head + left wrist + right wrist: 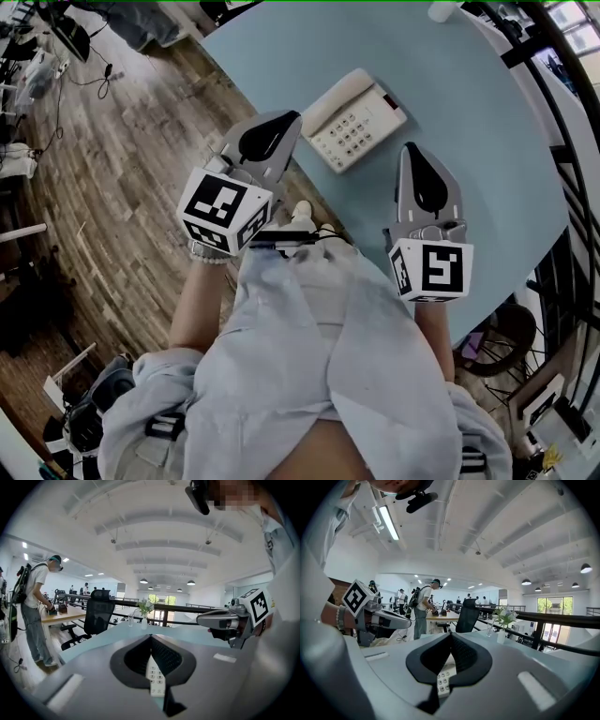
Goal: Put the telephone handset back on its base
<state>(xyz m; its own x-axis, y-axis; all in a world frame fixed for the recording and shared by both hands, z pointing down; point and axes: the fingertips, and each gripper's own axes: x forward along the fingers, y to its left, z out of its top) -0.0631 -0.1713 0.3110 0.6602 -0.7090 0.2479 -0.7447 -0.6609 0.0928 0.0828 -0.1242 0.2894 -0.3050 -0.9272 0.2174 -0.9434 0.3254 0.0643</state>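
A cream telephone (354,120) sits on the pale blue table (487,141), its handset (336,97) lying along the left side of the base. My left gripper (292,114) is shut and empty, hovering just left of the phone near the table's edge. My right gripper (410,147) is also shut with nothing in it, a little to the phone's right and nearer me. In the left gripper view the keypad (155,677) shows through the gap under the closed jaws, and the right gripper (220,618) is at the right. The right gripper view shows the keypad (443,681) too.
Wooden floor (112,187) lies left of the table's curved edge. A white cup (441,9) stands at the far side. A small vase of flowers (145,611) and a glass (130,619) stand on the table, a black office chair (98,616) beyond. A person (35,611) works at another desk.
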